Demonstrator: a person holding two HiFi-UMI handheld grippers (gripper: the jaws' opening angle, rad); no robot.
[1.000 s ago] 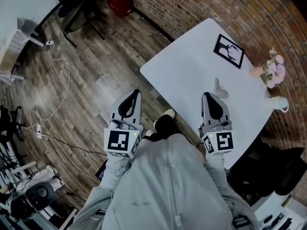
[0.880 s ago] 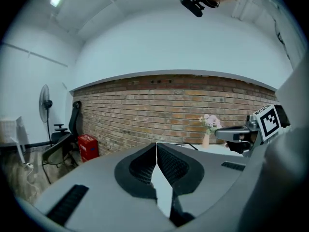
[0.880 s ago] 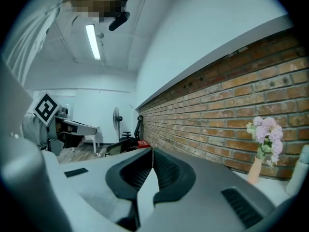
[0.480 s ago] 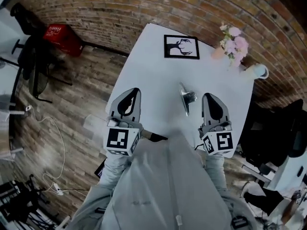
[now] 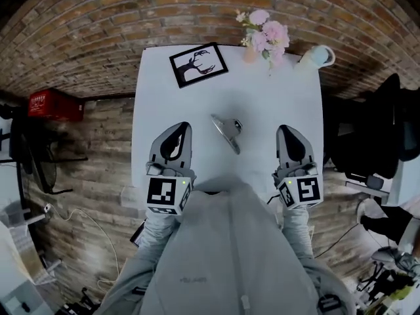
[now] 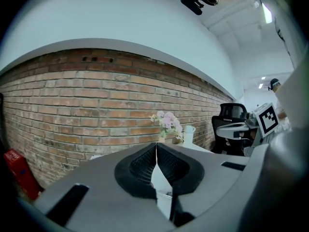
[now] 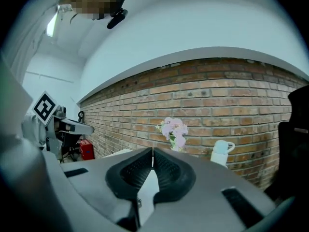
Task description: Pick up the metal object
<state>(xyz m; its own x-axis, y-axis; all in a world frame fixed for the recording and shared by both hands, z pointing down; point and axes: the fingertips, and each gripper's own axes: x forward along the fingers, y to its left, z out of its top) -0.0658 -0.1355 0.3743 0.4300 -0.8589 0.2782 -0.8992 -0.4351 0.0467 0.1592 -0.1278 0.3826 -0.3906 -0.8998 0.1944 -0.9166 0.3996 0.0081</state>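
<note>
The metal object is a shiny, long-handled piece lying flat near the middle of the white table in the head view. My left gripper hovers over the table's near left part, left of the object, jaws shut on nothing. My right gripper hovers to the object's right, also shut and empty. In the left gripper view the shut tips point at the brick wall; the right gripper view shows its tips closed the same way. The metal object is hidden in both gripper views.
A framed black-and-white picture lies at the table's far left. Pink flowers and a white mug stand at the far right, against the brick wall. A black office chair stands right of the table, a red box on the floor left.
The head view has swung round, so the table now lies straight ahead with the metal object between my grippers. Both grippers keep their places in view and stay shut.
</note>
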